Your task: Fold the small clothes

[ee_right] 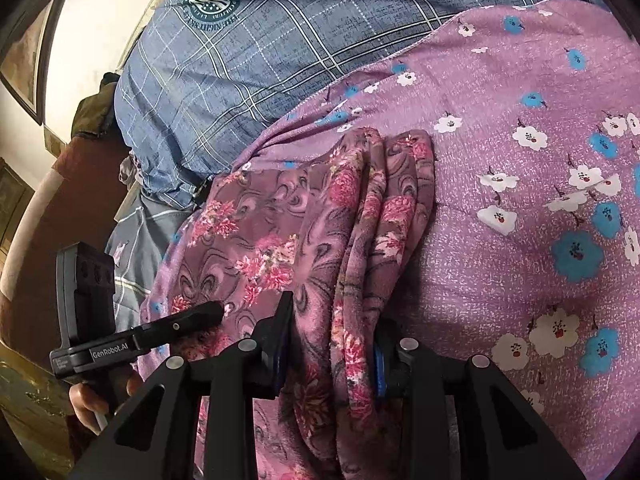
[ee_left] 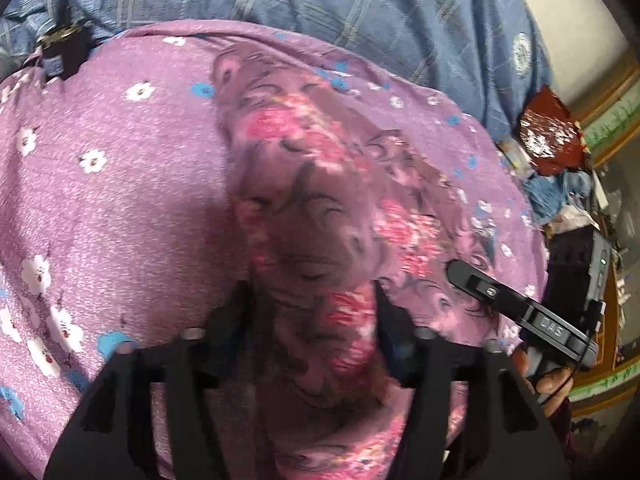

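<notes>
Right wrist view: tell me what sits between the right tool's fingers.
A bunched fold of the floral cloth runs between the right tool's fingers, which pinch it. It lies on the purple sheet.

Left wrist view: close above floral garment (ee_left: 312, 208), facing down toward 12 o'clock, right gripper (ee_left: 460, 276) at 3 o'clock. Right wrist view: equally close, same tilt, left gripper (ee_right: 216, 312) at 8 o'clock. Shared: garment, purple flowered sheet (ee_right: 520, 240), blue checked pillow (ee_left: 360, 4).
</notes>
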Demonstrator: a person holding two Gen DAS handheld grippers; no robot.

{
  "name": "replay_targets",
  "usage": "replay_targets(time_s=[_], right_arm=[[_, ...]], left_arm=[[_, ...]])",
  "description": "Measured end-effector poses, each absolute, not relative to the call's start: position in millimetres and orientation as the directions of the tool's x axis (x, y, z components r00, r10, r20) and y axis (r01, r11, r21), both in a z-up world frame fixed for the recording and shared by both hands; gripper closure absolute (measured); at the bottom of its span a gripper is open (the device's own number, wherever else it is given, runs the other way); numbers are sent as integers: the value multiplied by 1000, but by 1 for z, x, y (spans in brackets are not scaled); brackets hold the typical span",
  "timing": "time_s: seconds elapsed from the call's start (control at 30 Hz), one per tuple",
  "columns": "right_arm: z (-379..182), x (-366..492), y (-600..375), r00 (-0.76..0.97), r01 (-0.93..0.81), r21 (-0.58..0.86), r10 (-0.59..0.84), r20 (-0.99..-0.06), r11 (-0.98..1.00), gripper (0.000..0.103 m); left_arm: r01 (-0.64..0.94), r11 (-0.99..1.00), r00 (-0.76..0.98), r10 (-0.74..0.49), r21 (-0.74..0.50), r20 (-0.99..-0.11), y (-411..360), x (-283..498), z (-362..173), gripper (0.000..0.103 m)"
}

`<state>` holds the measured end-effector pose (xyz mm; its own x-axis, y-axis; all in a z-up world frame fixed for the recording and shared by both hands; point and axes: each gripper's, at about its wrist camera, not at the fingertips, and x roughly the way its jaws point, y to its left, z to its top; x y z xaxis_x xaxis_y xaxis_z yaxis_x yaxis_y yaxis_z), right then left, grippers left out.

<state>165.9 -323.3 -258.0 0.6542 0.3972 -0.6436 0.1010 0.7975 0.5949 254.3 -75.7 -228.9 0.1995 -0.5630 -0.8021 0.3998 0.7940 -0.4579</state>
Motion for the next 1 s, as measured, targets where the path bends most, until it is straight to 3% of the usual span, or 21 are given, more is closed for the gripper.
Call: replay_targets(time_s=[0.13,0.2,0.27,0.37,0.57,0.6,0.73,0.77,1.0], right_arm=[[-262,167,-325,647,101,607,412,-642,788,68],[-265,168,-327,637,105,614,421,-646,782,63],[-266,169,-329,632,117,605,411,-657,787,51],[-249,165,-328,657,105,536,346,-670,837,50],[-202,161,-338,799,77,474,230,-556,877,46],[-196,167,-336,808,68,461,222,-545,885,47],[-191,195,-317,782,12,417,251,-570,909,87],[-193,202,-312,768,5,407,257,-586,913,91],[-244,241,-308,630,114,386,234,-741,915,95]], left_arm=[[383,784,181,-582,-488,-793,-72,259,-235,31],[378,788,184,-578,-486,-795,-72,260,-234,30],[368,803,199,-561,-470,-803,-73,259,-230,30],[366,832,274,-525,-417,-806,-71,259,-216,30],[290,867,451,-497,-405,-741,-64,279,-185,30],[281,867,456,-498,-411,-738,-66,285,-185,30],[221,893,492,-449,-391,-746,-76,309,-193,30],[210,908,502,-418,-363,-757,-80,313,-197,30],[173,949,443,-314,-264,-839,-84,335,-235,27]])
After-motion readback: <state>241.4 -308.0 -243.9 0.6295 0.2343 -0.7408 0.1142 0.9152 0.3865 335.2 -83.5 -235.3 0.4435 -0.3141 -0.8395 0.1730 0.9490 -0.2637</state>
